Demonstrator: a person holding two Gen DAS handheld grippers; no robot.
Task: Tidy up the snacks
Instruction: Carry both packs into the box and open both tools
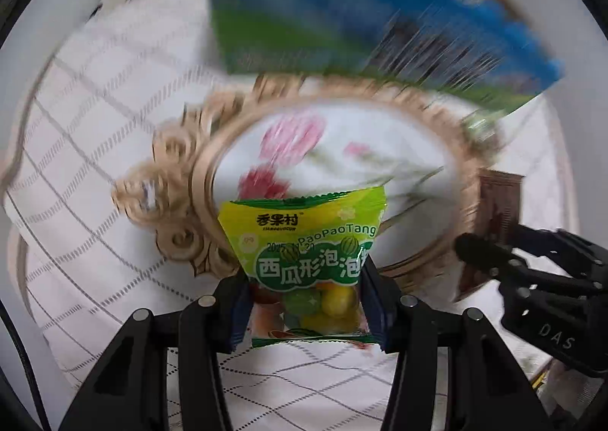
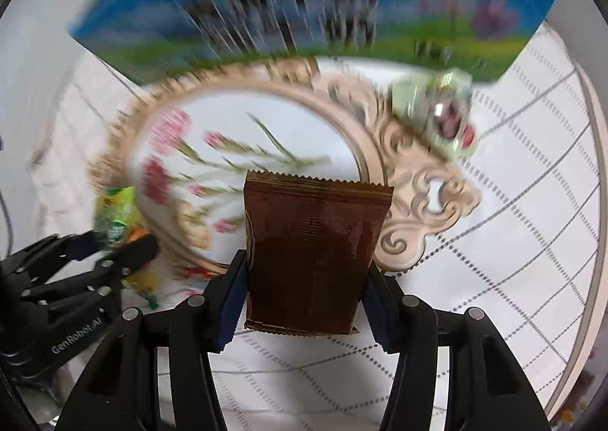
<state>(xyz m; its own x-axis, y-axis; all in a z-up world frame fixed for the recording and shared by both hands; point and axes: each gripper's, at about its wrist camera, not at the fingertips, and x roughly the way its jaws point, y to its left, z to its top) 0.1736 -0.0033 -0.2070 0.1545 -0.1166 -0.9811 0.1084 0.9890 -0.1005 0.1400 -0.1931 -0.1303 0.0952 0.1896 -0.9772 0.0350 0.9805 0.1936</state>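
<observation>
My left gripper [image 1: 306, 301] is shut on a green candy packet [image 1: 304, 237] with round coloured sweets, held above the near rim of an ornate gold-rimmed floral tray [image 1: 380, 165]. My right gripper [image 2: 304, 301] is shut on a brown snack packet [image 2: 311, 252], held above the same tray [image 2: 243, 119]. The right gripper shows in the left wrist view [image 1: 532, 271]; the left gripper shows in the right wrist view [image 2: 95, 260] with the green packet [image 2: 114, 218]. A small pale green wrapped snack [image 2: 437, 115] lies on the tray's right rim.
A blue and green box [image 1: 361, 13] stands behind the tray, also in the right wrist view [image 2: 304, 5]. A white tablecloth with grey lines [image 1: 95, 146] covers a round table. The table edge [image 2: 592, 203] curves at right.
</observation>
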